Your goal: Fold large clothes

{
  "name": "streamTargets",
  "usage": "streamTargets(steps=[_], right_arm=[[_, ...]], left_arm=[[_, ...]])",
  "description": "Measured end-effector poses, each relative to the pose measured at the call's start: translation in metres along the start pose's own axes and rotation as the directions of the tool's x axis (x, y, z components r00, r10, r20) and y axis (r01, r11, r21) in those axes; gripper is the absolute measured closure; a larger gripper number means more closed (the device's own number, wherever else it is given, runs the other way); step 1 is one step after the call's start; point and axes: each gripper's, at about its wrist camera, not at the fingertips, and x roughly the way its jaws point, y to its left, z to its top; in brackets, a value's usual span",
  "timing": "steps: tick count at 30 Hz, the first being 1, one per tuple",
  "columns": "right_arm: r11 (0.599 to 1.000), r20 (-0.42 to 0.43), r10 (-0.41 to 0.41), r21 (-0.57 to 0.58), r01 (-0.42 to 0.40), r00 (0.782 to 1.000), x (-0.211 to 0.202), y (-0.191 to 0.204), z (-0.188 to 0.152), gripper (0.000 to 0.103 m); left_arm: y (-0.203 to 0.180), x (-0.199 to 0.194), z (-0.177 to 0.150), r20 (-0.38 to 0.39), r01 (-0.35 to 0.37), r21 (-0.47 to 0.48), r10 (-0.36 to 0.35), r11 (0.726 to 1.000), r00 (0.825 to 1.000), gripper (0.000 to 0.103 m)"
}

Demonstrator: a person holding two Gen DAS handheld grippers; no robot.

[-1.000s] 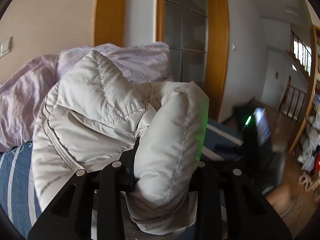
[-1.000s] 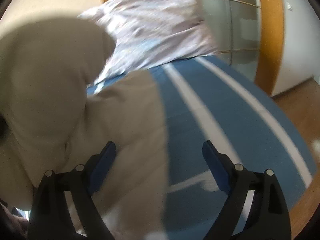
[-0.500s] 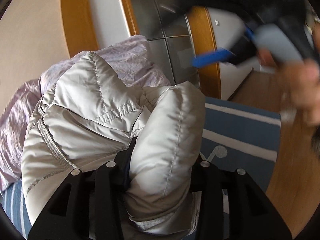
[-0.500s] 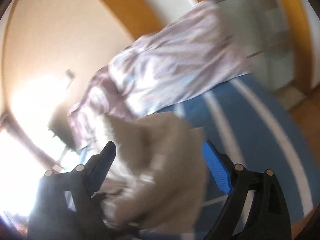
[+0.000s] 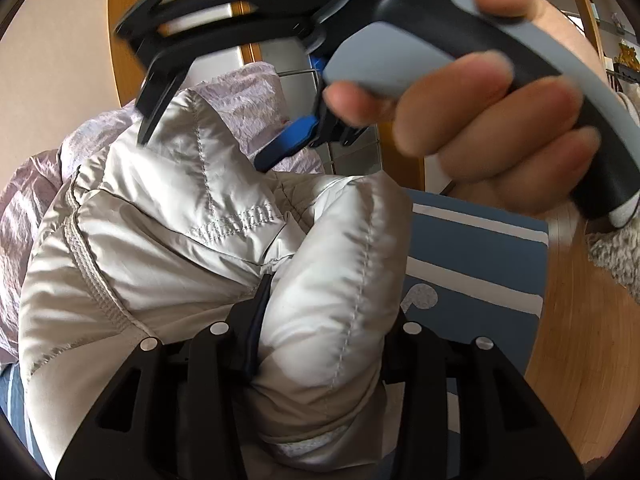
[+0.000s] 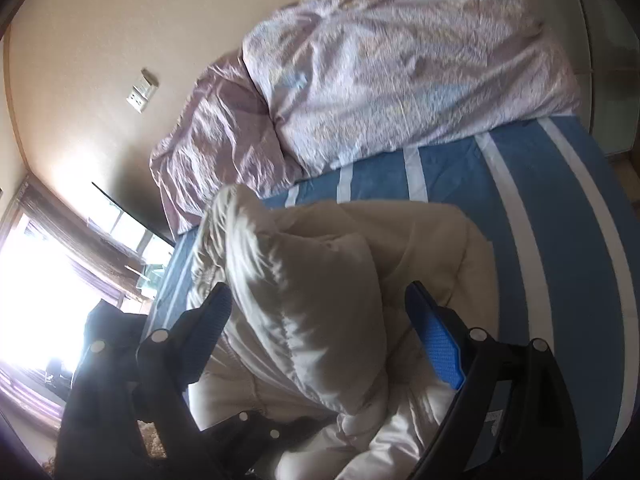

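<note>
While the puffy beige jacket [image 5: 208, 240] sits bunched up on the blue striped bed [image 5: 480, 264], the left gripper [image 5: 320, 332] has a thick padded fold of it wedged between its two black fingers [image 5: 212, 364]. Its jaws have just been easing apart, but the quilted roll still fills the gap and both fingers press against it, so it's got hold of the fabric at a partly open width. Most of the jacket heaps up toward the left side of that view, with a ribbed hem running along its lower left.

The right gripper [image 6: 320, 320] hangs above the same jacket with its blue-padded fingers [image 6: 438, 344] spread wide. A lifted hump of the coat shows between them, but neither pad touches it, so it's holding nothing. In the left wrist view the person's hand [image 5: 500, 120] wraps the grey-and-black handle of that gripper, up near the top right.

A crumpled lilac duvet [image 6: 380, 64] is piled along the far edge of the bed against the wall. The jacket lies nearer the bed's close edge, and wooden floor [image 5: 572, 340] shows past the bed's right side.
</note>
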Motion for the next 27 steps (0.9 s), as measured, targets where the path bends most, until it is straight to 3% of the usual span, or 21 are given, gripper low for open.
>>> streamTargets(steps=[2, 16, 21, 27], right_arm=[[1.0, -0.025, 0.014, 0.004, -0.014, 1.0, 0.009, -0.001, -0.003, 0.015], [0.995, -0.091, 0.083, 0.054, -0.078, 0.992, 0.025, -0.019, -0.013, 0.042], [0.996, -0.063, 0.061, 0.062, -0.057, 0.996, 0.023, -0.026, -0.021, 0.071], [0.997, -0.021, 0.037, 0.073, -0.035, 0.999, 0.022, -0.032, -0.025, 0.08]], left_arm=[[-0.002, 0.0, 0.0, -0.004, 0.001, 0.001, -0.001, 1.0, 1.0, 0.06], [0.006, 0.008, 0.005, -0.022, 0.007, 0.018, -0.007, 1.0, 1.0, 0.056], [0.005, 0.012, 0.005, -0.028, 0.009, 0.043, -0.008, 0.999, 1.0, 0.056], [0.019, -0.013, 0.015, -0.024, 0.063, 0.007, -0.063, 0.998, 0.998, 0.056]])
